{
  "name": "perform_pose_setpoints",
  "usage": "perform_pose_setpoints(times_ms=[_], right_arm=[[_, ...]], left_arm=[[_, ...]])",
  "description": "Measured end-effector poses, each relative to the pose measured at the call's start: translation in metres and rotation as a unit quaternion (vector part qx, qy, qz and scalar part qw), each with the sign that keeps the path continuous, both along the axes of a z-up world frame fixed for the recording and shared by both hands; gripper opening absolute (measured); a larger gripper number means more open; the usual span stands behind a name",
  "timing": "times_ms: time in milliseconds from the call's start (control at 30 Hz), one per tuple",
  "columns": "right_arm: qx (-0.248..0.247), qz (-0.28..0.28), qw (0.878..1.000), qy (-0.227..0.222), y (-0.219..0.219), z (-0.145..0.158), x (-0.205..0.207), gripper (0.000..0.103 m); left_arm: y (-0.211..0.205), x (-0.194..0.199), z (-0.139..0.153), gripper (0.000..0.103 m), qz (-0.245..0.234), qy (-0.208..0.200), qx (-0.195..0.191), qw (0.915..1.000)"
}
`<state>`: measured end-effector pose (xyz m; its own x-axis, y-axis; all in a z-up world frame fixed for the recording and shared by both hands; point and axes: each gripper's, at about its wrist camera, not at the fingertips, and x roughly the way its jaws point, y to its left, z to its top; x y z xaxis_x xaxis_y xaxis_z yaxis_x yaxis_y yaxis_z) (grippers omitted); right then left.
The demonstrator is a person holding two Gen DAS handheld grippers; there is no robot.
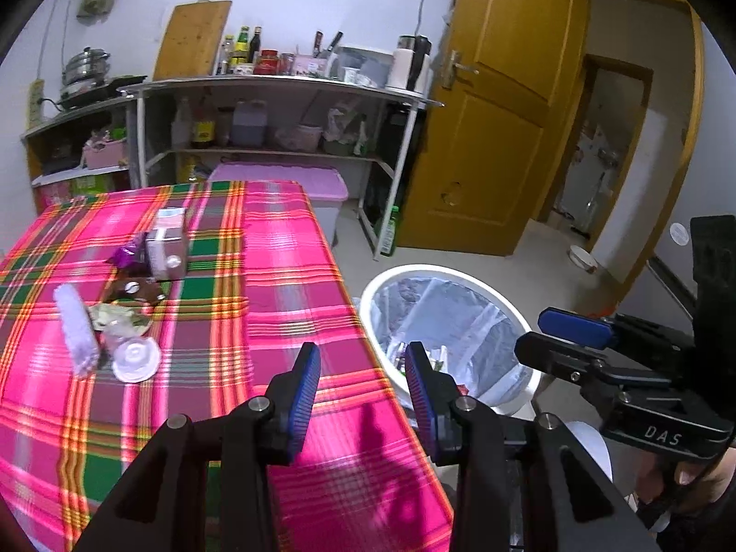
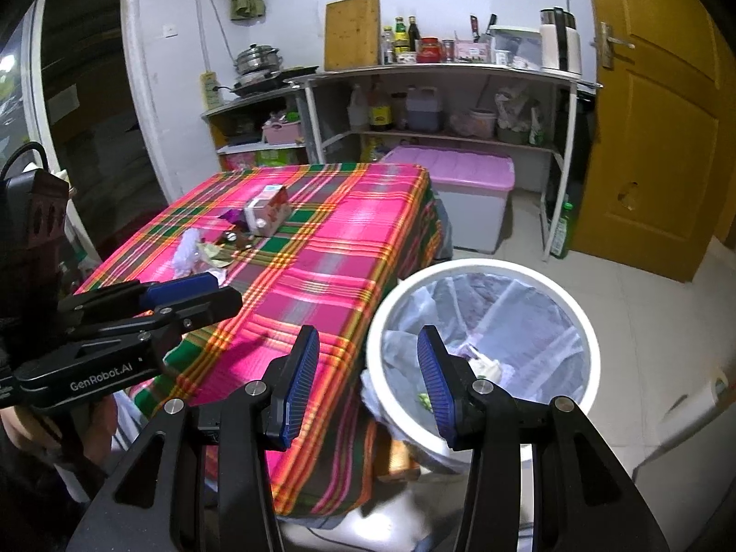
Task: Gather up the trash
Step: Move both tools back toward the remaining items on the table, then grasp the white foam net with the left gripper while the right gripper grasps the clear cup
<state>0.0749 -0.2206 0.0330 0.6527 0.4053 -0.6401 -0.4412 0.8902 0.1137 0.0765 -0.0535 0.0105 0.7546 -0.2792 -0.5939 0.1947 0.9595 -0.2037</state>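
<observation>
Trash (image 1: 133, 303) sits in a loose heap on the plaid table (image 1: 285, 248), ahead and well to the left of our left tongs (image 1: 363, 395), w/ the lined bin (image 1: 515, 317) on the floor just off the table's right edge. Both tongs are wide open and hold nothing; right tongs (image 2: 368, 382) hover over the gap btwn table edge and bin, so the left one is nearer the heap, we judge. The heap runs roughly front to back away from us: a white lid (image 1: 136, 359) nearest, a pale crumpled wrapper (image 1: 76, 331) lying lengthwise beside it, brown and purple scraps behind, a carton (image 1: 166, 248) at the far end. From the right wrist view the left gripper body blocks the near end of the heap. Motion blur smears the small scraps; we can't tell what they are. Bin already holds some bits, too small to name.
</observation>
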Motion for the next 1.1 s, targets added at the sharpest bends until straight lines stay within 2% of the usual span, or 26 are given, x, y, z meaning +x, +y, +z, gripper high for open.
perform_pose_setpoints(times_ms=[400,500,833,1100], right_arm=[[0.031,0.053,0.998,0.024,0.035,-0.012,0.005,0.046],[0.031,0.066,0.997,0.033,0.047,-0.015,0.008,0.053],[0.027,0.105,0.993,0.050,0.083,-0.020,0.020,0.053],[0.020,0.122,0.991,0.059,0.102,-0.027,0.031,0.053]], left_arm=[[0.047,-0.023,0.003,0.038,0.064,-0.017,0.011,0.9977],[0.064,-0.025,0.001,0.038,0.086,-0.013,0.011,0.9962],[0.125,-0.027,-0.004,0.038,0.166,-0.001,0.010,0.9860],[0.161,-0.011,-0.014,0.039,0.209,0.015,-0.001,0.9779]])
